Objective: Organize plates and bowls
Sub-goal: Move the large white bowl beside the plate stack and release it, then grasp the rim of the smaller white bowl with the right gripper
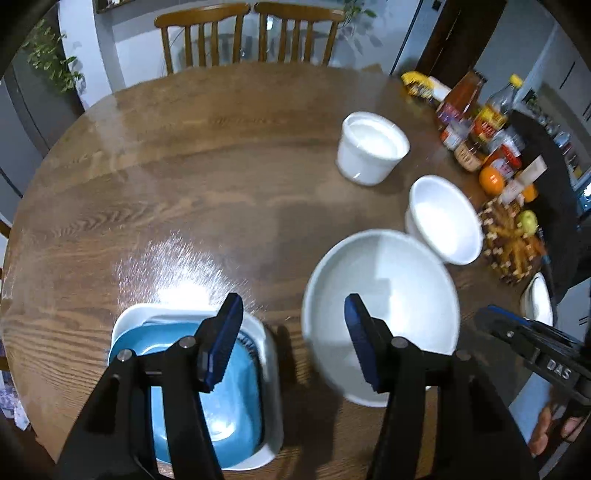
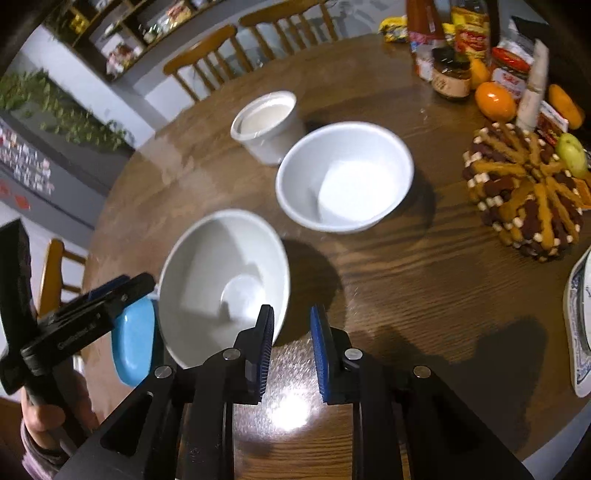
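Observation:
A large white bowl sits on the wooden table, between the two grippers. My left gripper is open, its right finger inside or over the bowl's near rim. A blue dish nested in a white square dish lies under its left finger. My right gripper is open and empty, just right of the large bowl. A second white bowl and a white straight-sided pot stand farther back.
Jars, bottles and oranges crowd the table's right edge beside a woven fruit basket. A patterned plate lies at the far right. Two wooden chairs stand behind the table.

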The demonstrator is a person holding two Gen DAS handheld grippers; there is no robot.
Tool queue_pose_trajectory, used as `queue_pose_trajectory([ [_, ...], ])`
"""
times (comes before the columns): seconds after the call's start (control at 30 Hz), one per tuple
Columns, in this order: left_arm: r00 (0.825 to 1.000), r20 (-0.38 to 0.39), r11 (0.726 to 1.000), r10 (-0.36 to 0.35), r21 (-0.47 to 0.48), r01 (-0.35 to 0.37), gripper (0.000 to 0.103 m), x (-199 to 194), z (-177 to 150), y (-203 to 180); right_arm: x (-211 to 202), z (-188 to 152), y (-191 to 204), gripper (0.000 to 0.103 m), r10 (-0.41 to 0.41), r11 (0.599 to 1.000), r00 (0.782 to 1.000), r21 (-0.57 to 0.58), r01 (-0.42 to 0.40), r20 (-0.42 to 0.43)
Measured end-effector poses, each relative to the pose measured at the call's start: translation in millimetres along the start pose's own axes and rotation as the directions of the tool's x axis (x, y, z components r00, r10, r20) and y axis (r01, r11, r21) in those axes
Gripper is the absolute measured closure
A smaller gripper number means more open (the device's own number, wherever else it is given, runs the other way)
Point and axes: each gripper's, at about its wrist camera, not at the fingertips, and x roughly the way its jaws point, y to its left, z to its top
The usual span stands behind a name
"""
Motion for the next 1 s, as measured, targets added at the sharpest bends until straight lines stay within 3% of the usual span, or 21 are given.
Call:
queue_pose_trajectory([
  [0.1, 1.0, 0.01, 1.0, -0.03, -0.005, 0.03, 0.047, -4.2, 6.5, -14.9, -7.5, 5.5, -11.9, 0.071, -0.028, 0.999, 0.999, 0.024, 0.027, 0.025],
  [0.37, 0.996, 0.042, 0.997, -0.074, -0.02, 0.075, 0.046, -4.2, 20.2, -66.6, -24.9, 27.3, -31.5, 0.071, -0.06, 0.998, 0.996, -0.024, 0.061, 0.067],
  [0.53, 0.999, 0.044, 0.999, -0.031, -0.03, 0.032, 0.045, 9.9, 31.4, -93.5, -25.3, 45.7, -45.9, 0.071, -0.099, 0.991, 0.993, -0.086, 0.105, 0.065],
  [0.73, 0.999, 0.032, 0.999, 0.04, 0.033, -0.041, 0.045, 36.6, 54.4, -119.3, -10.2, 68.2, -60.8, 0.071, -0.083, 0.989, 0.996, -0.124, 0.086, 0.029],
  [1.0, 0.99, -0.052, 0.992, 0.129, 0.022, -0.128, 0.048, 80.4, 68.1, -125.9, 24.1, 90.1, -72.0, 0.071, -0.077, 0.987, 0.996, -0.144, 0.072, -0.033],
])
